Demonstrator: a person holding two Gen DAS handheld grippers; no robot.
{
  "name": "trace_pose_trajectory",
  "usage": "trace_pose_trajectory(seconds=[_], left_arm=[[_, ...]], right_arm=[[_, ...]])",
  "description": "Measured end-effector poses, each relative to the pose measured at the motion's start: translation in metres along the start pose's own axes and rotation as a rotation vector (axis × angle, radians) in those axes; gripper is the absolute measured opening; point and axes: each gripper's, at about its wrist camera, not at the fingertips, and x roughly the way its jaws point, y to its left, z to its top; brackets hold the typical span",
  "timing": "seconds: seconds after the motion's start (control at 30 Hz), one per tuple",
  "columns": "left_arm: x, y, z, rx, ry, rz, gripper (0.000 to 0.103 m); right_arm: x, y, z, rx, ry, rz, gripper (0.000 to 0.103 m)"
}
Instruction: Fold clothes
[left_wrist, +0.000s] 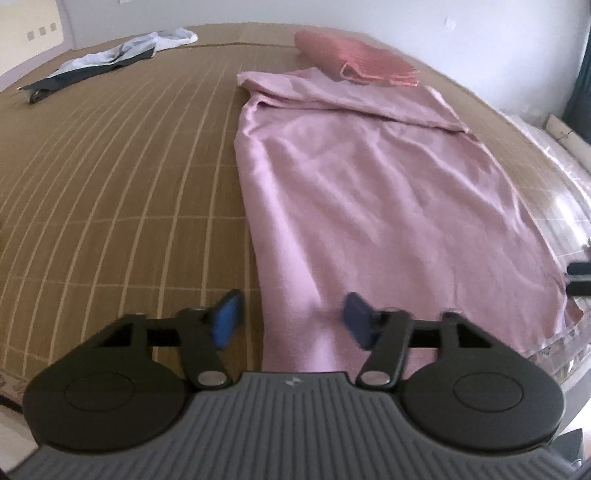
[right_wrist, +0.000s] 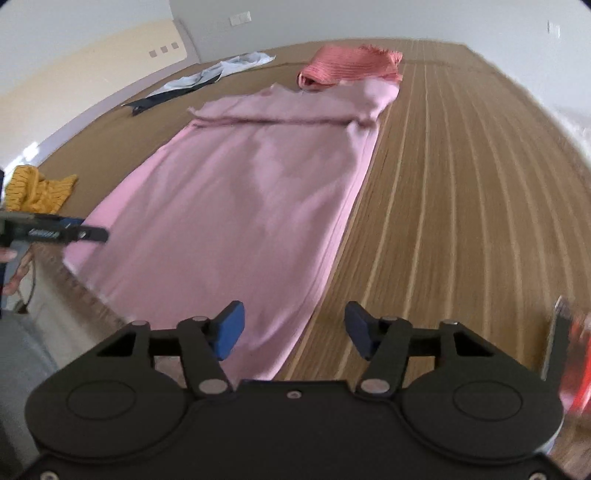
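Pink cloth (left_wrist: 369, 192) lies flat along the bed (left_wrist: 110, 177), far end already folded back near a coral garment (left_wrist: 354, 55). Left tool (left_wrist: 291, 317) and right tool (right_wrist: 294, 328) both hover spread and empty over its near corners. Risk, as I judge it: slick fabric slipping from a shallow pinch, or uneven lifts skewing the fold.

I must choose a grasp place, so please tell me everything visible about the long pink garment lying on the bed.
The long pink garment of smooth, slightly shiny cloth lies flat and lengthwise on the brown striped bed mat, with soft wrinkles. Its far end is folded back over itself as a band across the width. A folded coral ribbed garment rests against that far end. The near end reaches the bed edge. Neither open tool, left or right, grips it.
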Motion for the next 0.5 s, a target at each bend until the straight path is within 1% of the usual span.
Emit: trace_pose_trajectory(seconds=[0.03, 0.07, 0.1, 0.13, 0.17, 0.2, 0.27, 0.37, 0.43, 0.5], left_arm=[[0.000, -0.001, 0.001, 0.009, 0.004, 0.002, 0.039], [0.000, -0.003, 0.001, 0.012, 0.006, -0.005, 0.029], [0.000, -0.003, 0.001, 0.008, 0.009, -0.019, 0.016], [0.001, -0.003, 0.000, 0.004, 0.014, -0.035, 0.012], [0.001, -0.004, 0.000, 0.004, 0.022, -0.044, 0.010], [-0.001, -0.004, 0.001, 0.010, 0.035, -0.044, 0.008], [-0.008, -0.006, 0.001, 0.011, 0.056, -0.065, 0.008], [-0.020, -0.011, -0.005, -0.009, 0.091, -0.158, 0.008], [-0.025, -0.020, -0.011, 0.025, 0.122, -0.166, 0.008], [-0.031, -0.029, -0.018, 0.062, 0.153, -0.163, 0.008]], right_arm=[[0.000, 0.004, -0.003, -0.005, -0.016, -0.004, 0.047], [0.001, 0.007, -0.005, -0.012, -0.029, -0.002, 0.036], [0.002, 0.010, -0.006, -0.016, -0.042, -0.002, 0.021], [0.005, 0.011, -0.007, -0.014, -0.054, -0.010, 0.014], [0.008, 0.012, -0.006, -0.030, -0.060, -0.030, 0.008], [0.008, 0.013, -0.005, -0.052, -0.065, -0.031, 0.005], [0.001, 0.009, 0.000, -0.037, -0.084, -0.016, 0.005], [-0.019, 0.000, 0.006, -0.020, -0.112, -0.013, 0.005], [-0.031, -0.002, 0.008, -0.022, -0.102, 0.006, 0.004], [-0.035, 0.000, 0.003, -0.055, -0.069, 0.000, 0.005]])
